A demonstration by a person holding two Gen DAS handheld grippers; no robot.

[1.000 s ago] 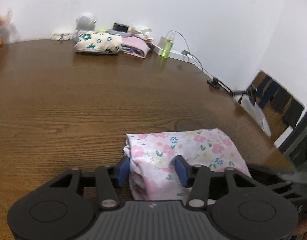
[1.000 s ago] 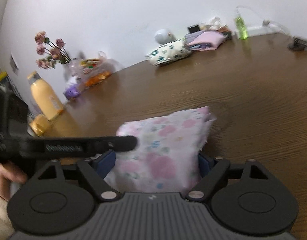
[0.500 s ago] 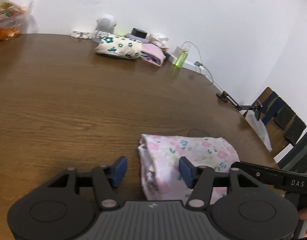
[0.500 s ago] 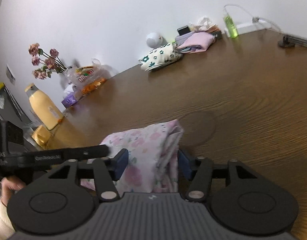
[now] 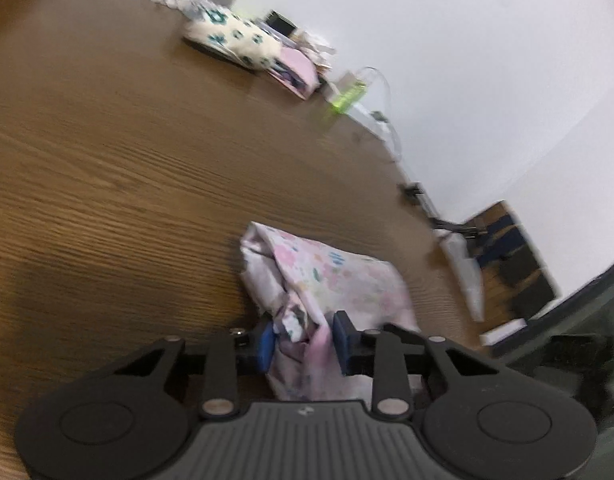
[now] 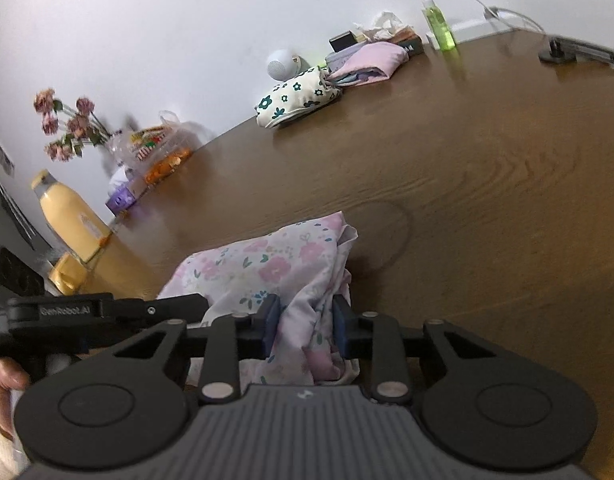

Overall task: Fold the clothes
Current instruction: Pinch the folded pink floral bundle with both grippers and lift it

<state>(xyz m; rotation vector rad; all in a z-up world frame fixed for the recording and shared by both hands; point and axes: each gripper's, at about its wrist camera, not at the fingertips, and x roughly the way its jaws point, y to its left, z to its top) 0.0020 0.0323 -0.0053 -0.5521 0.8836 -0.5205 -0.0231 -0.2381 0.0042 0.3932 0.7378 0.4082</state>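
Both sets of jaws have narrowed since the earlier frames, where they stood wide around the bundle; I now read them as closing, with cloth bunched between the blue pads on each side. My left hand-held gripper (image 5: 303, 342) has also rolled, so the counter (image 5: 107, 168) now tilts across its view.

Left hand-held gripper: clenched on the near end of the pink floral garment (image 5: 339, 276), fabric gathered between the pads. The picture is blurred, so I cannot judge how deep the bite is.

Right hand-held gripper (image 6: 305, 330): clenched on the other near end of the same garment (image 6: 275, 264), folds pinched between its pads. The left unit's black finger (image 6: 107, 310) lies just beside the garment in this view, with a thumb (image 6: 3, 380) at the left edge.

Garment position: folded into a thick bundle at the near edge of the counter, resting on the wood, between the two grippers.

Far edge of the counter, against the wall: a cream cloth with dark flowers (image 6: 295, 98), a folded pink cloth (image 6: 373, 60) touching it, a green bottle (image 6: 439, 26). Far left corner: a yellow bottle (image 6: 67, 216) and flowers (image 6: 63, 128).
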